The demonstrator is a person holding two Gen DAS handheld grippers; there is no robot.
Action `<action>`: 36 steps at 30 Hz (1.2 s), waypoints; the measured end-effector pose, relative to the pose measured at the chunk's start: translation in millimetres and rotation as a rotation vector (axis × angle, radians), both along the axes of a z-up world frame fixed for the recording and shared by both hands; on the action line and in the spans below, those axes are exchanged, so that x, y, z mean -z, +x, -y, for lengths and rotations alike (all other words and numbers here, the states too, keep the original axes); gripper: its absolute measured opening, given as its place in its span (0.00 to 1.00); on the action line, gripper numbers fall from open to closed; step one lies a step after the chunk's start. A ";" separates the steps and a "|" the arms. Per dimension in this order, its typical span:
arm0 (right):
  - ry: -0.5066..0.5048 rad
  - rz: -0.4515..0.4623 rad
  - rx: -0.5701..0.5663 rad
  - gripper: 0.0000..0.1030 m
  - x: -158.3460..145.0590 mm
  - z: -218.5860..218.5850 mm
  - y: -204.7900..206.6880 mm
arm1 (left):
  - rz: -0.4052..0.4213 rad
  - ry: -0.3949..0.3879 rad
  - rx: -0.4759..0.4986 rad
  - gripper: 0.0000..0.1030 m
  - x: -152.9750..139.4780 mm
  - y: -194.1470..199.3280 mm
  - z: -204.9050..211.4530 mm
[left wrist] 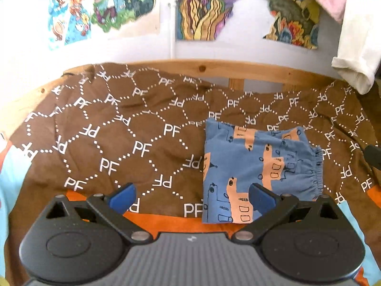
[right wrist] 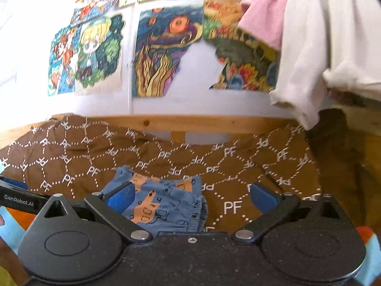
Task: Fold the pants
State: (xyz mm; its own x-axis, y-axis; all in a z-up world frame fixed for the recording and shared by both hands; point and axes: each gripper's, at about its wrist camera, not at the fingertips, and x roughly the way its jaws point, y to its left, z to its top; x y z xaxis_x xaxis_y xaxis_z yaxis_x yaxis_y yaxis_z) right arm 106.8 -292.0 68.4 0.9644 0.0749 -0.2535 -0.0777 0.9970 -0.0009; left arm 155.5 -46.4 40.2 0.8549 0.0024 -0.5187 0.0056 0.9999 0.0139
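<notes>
The blue pants (left wrist: 257, 169) with orange truck prints lie folded into a small rectangle on the brown "PF" patterned cloth (left wrist: 123, 138), elastic waistband to the right. My left gripper (left wrist: 191, 199) is open and empty, just in front of the pants' near left corner. In the right wrist view the folded pants (right wrist: 164, 205) lie at lower centre-left on the brown cloth (right wrist: 238, 166). My right gripper (right wrist: 190, 199) is open and empty, above the pants' near right side. The left gripper's body (right wrist: 19, 197) shows at the left edge.
A wooden bed rail (left wrist: 214, 68) runs behind the cloth, with a wall of colourful puzzle pictures (right wrist: 164, 54) above. White and pink garments (right wrist: 316, 47) hang at the upper right. Orange and light blue bedding (left wrist: 166, 221) shows under the cloth's near edge.
</notes>
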 end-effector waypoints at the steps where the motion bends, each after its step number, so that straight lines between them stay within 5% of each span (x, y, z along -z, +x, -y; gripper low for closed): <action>1: -0.003 0.006 0.003 0.99 0.3 -1.3 -5.4 | 0.012 0.007 0.000 1.00 0.2 -4.4 0.8; 11: 0.037 -0.074 0.047 0.99 10.0 -10.6 -43.0 | 0.073 0.008 0.073 1.00 16.9 -45.5 2.2; 26: 0.023 -0.221 0.043 0.99 38.3 -16.7 -43.9 | -0.003 -0.013 0.052 1.00 39.8 -54.1 -12.4; 36: 0.012 -0.236 0.046 0.99 40.2 -17.4 -43.9 | -0.011 -0.015 0.056 1.00 40.5 -54.7 -12.4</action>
